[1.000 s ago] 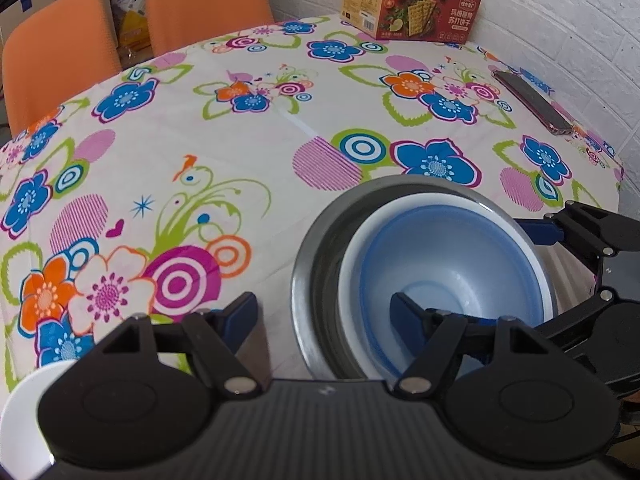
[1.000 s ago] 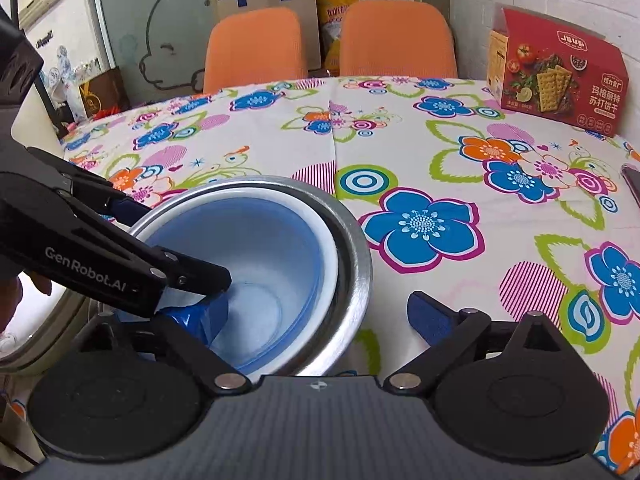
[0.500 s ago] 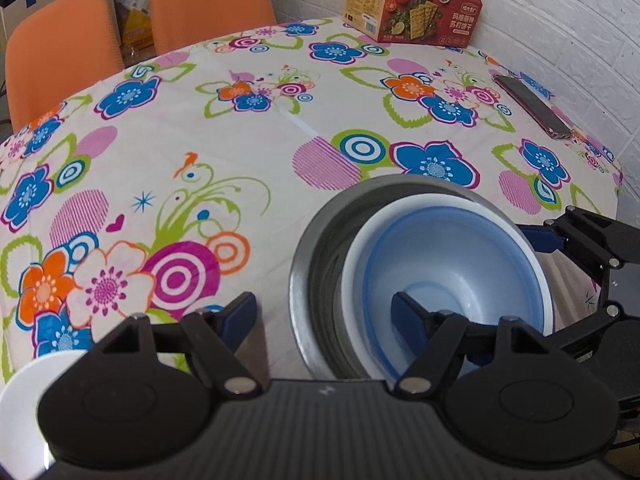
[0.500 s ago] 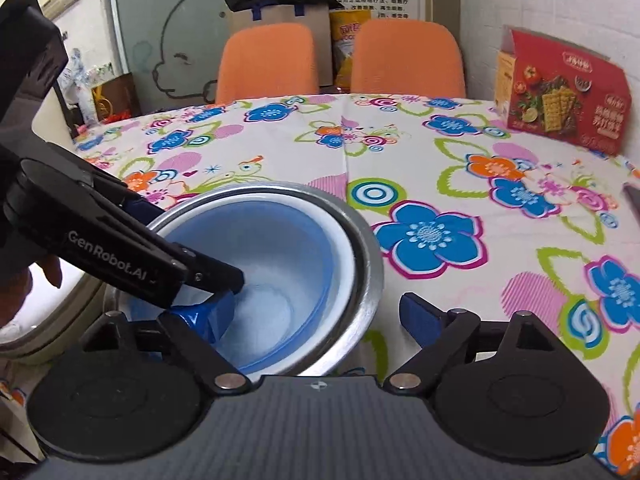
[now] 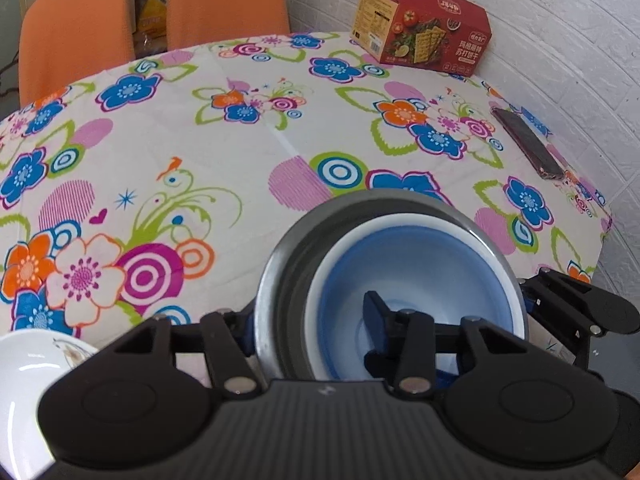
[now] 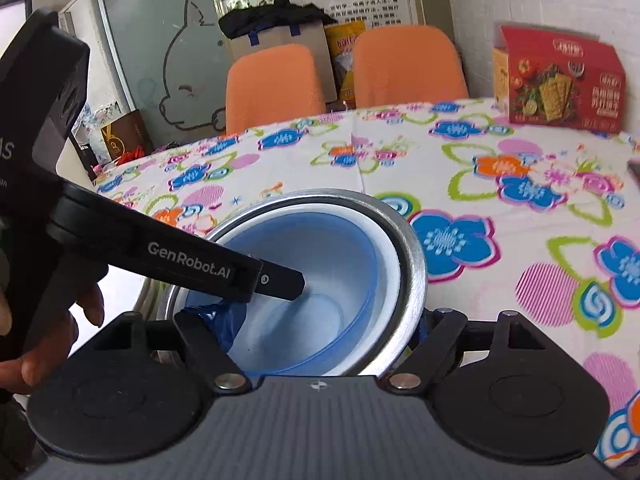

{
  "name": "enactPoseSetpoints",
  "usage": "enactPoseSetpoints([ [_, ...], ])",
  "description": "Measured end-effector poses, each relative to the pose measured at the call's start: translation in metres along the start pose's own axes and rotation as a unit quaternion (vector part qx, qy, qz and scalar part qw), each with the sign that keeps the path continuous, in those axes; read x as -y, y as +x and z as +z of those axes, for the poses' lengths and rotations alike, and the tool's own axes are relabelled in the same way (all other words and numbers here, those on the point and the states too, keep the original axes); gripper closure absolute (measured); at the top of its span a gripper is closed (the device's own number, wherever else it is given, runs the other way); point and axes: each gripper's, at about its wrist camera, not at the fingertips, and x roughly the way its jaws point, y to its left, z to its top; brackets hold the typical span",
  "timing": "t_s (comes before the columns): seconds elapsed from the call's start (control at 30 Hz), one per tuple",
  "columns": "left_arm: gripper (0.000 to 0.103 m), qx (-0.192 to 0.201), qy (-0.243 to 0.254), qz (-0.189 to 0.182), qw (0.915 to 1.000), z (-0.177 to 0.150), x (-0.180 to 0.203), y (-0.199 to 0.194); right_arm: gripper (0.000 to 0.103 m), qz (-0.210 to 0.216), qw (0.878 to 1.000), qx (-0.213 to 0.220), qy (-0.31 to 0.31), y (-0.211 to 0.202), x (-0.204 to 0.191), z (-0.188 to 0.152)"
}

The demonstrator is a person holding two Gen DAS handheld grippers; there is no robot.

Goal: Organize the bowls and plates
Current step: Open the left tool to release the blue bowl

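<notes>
A steel bowl [image 5: 280, 280] [image 6: 412, 264] holds a white bowl [image 5: 492, 256] with a blue bowl [image 5: 420, 264] [image 6: 320, 252] nested inside. My left gripper [image 5: 308, 312] is shut on the stack's left wall, with one finger outside the steel rim and one inside the blue bowl. In the right wrist view that inner finger [image 6: 280, 280] shows inside the blue bowl. My right gripper [image 6: 320, 320] is open and straddles the opposite wall, with its left finger in the blue bowl and its right finger outside the steel rim.
A white dish [image 5: 24, 380] sits at the table's near left edge. A red cracker box [image 5: 420, 28] and a dark phone [image 5: 528, 144] lie at the far right by the brick wall. Two orange chairs [image 6: 272, 84] stand behind the table. A person's hand [image 6: 40, 344] holds the left gripper.
The left gripper's fingers have drawn closer together around the stack's wall. Both cameras have tilted up, and the stack now sits tighter between the right gripper's fingers.
</notes>
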Motion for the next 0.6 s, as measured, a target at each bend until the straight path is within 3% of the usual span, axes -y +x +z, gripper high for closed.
enactPoseSetpoints([
  [0.13, 0.059, 0.027, -0.005, -0.009, 0.9996, 0.009, 0.01, -0.019, 0.035, -0.016, 0.999, 0.024, -0.019, -0.019, -0.005, 0.011],
  [0.3, 0.059, 0.048, -0.012, 0.004, 0.9988, 0.004, 0.012, -0.041, 0.035, 0.001, 0.999, 0.035, -0.026, -0.029, -0.015, 0.017],
  [0.6, 0.058, 0.084, -0.076, 0.056, 0.992, -0.039, -0.041, -0.1, 0.034, 0.066, 0.994, 0.033, -0.076, -0.018, -0.084, 0.02],
])
